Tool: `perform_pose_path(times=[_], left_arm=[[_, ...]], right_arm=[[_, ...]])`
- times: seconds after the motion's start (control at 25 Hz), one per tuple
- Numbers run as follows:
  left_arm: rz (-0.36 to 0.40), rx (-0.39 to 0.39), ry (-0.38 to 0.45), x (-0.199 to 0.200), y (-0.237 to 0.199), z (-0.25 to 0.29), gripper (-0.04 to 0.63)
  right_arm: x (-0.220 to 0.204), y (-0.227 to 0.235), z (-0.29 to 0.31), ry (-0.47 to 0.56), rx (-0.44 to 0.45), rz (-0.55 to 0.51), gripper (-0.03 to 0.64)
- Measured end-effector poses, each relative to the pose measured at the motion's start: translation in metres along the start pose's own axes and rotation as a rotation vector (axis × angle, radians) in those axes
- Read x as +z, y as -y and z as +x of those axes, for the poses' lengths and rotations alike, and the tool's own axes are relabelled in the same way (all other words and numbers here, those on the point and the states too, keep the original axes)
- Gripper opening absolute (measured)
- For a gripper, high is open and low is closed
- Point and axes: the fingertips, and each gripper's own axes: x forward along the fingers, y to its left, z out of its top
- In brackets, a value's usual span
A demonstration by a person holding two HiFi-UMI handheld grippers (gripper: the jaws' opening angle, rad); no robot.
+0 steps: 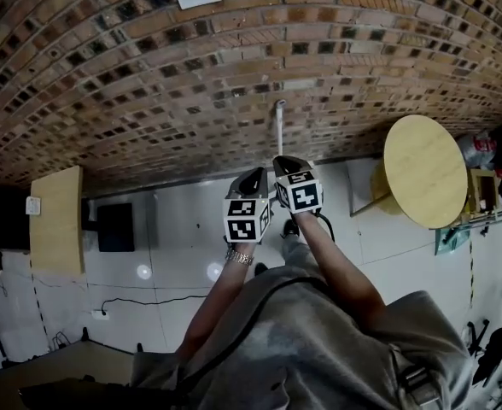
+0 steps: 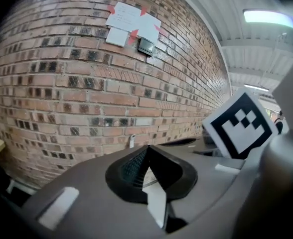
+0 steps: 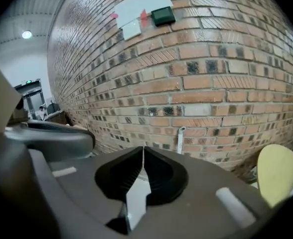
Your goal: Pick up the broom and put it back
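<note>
The broom shows only as a thin pale handle (image 1: 279, 128) standing upright against the brick wall; its lower end is hidden behind my grippers. The handle's top also shows in the left gripper view, the handle (image 2: 131, 141) just beyond the jaws, and in the right gripper view, the handle (image 3: 180, 139) slightly right of the jaws. My left gripper (image 1: 255, 176) and right gripper (image 1: 287, 161) are side by side in front of the wall, short of the handle. The left gripper (image 2: 147, 148) is shut and the right gripper (image 3: 143, 148) is shut, each with nothing between its pads.
A round yellow table (image 1: 423, 169) stands to the right by the wall. A wooden board (image 1: 56, 219) and a black box (image 1: 114, 226) are at the left. Papers and a small dark device (image 2: 146, 46) hang high on the bricks. A cable (image 1: 140, 300) lies on the floor.
</note>
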Motion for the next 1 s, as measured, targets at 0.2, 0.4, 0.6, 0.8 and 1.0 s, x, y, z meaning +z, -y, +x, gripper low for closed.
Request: perform_pose_path(times=[0.2,0.4,0.6,0.8,1.0], left_arm=[[-0.057,-0.020,-0.027,-0.042,0.009,-0.049,0.006],[-0.053,-0.051,-0.004,-0.049,0.032,-0.072,0.006],[-0.029,-0.049,0.022,-0.040,0.046,-0.078,0.005],[0.008,-0.042,0.037,-0.029,0.059,-0.076,0.005],[0.030,-0.040,0.022,-0.030,0.070,-0.065,0.005]], right_arm=[[-0.030,-0.058,-0.058,-0.008,-0.001,-0.021,0.006],[-0.043,-0.082,-0.094,0.006,0.011,-0.055,0.002],[-0.040,-0.080,-0.111,0.030,0.029,-0.034,0.002],[-0.022,-0.070,-0.124,0.077,0.057,-0.025,0.002],[-0.023,-0.059,-0.131,0.078,0.069,-0.011,0.000]])
